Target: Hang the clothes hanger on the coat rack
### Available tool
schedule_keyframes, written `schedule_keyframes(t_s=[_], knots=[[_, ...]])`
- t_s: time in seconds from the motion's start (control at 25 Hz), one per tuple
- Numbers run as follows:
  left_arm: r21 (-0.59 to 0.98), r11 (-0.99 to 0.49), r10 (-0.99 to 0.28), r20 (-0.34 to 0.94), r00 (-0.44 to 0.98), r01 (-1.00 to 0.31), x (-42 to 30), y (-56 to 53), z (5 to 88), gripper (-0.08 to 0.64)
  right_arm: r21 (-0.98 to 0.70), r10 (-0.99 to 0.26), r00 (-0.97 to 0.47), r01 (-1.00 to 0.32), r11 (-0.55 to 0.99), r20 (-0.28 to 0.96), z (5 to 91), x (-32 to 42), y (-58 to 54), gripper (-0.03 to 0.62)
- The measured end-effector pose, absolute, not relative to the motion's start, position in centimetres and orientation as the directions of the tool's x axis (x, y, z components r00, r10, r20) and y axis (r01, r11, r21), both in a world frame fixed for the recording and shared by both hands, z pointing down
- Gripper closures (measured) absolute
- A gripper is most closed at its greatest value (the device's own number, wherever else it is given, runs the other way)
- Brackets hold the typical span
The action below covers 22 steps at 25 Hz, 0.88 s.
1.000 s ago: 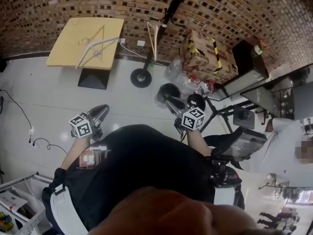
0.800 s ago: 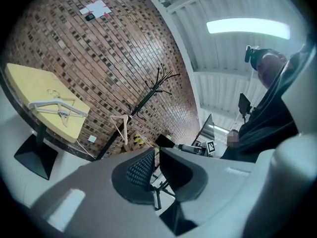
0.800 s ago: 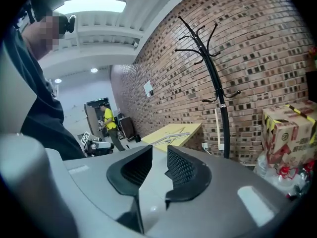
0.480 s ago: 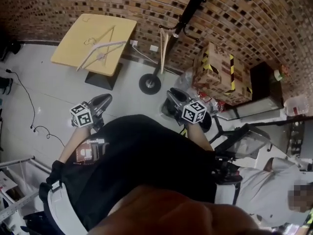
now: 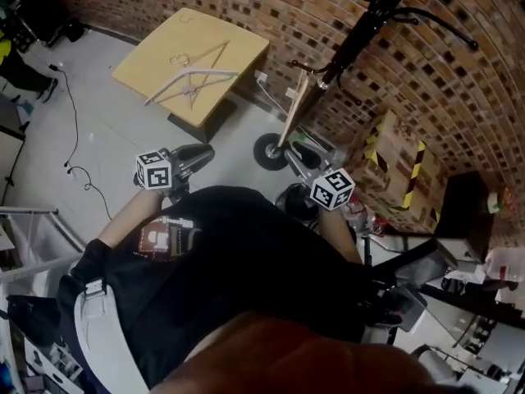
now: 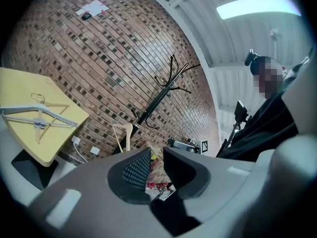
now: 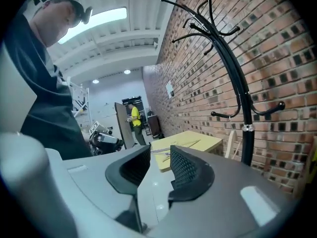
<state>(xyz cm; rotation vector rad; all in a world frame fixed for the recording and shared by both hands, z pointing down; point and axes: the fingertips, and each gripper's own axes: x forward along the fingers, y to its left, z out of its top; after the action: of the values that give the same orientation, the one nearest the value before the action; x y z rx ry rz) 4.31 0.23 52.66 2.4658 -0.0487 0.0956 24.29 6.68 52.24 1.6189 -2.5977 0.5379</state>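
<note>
I've swung round since a sec ago: table (image 5: 148, 66) w/ hangers (image 5: 193, 84) now nearer. R gripper (image 7: 160, 162) is opening, empty; L gripper (image 6: 156, 165) slightly spread, empty. Pickup's next, I reckon.

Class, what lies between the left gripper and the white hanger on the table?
Head view: floor and the table's dark foot lie between left gripper and white hanger.

Hangers (image 5: 193, 84) on table (image 5: 239, 50); coat rack (image 5: 361, 31) right of it, before brick wall (image 5: 287, 6).
</note>
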Motion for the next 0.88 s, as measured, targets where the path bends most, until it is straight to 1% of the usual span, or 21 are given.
schedule_keyframes(t_s=[0.16,0.36,0.6,0.88], knots=[[0.612,-0.784,-0.056,0.099,0.993,-0.105,4.0,-1.4,53.5,0.488,-0.269,-0.825,-0.529,-0.839,0.474,0.197,51.7,22.9,3.9,0.456],[0.602,-0.79,-0.079,0.092,0.993,-0.118,2.8,-4.5,54.2,0.483,-0.229,-0.783,-0.582,-0.811,0.538,0.221,50.7,20.1,-0.3,0.446],[0.605,-0.793,-0.056,0.04,0.998,-0.069,0.8,-11.2,54.5,0.483,-0.226,-0.797,-0.556,-0.829,0.512,0.236,50.0,17.1,-6.5,0.445],[0.573,-0.819,-0.03,0.031,0.999,-0.042,-3.6,-21.5,54.1,0.483,-0.211,-0.788,-0.543,-0.84,0.5,0.29,50.3,12.1,-15.8,0.442]])
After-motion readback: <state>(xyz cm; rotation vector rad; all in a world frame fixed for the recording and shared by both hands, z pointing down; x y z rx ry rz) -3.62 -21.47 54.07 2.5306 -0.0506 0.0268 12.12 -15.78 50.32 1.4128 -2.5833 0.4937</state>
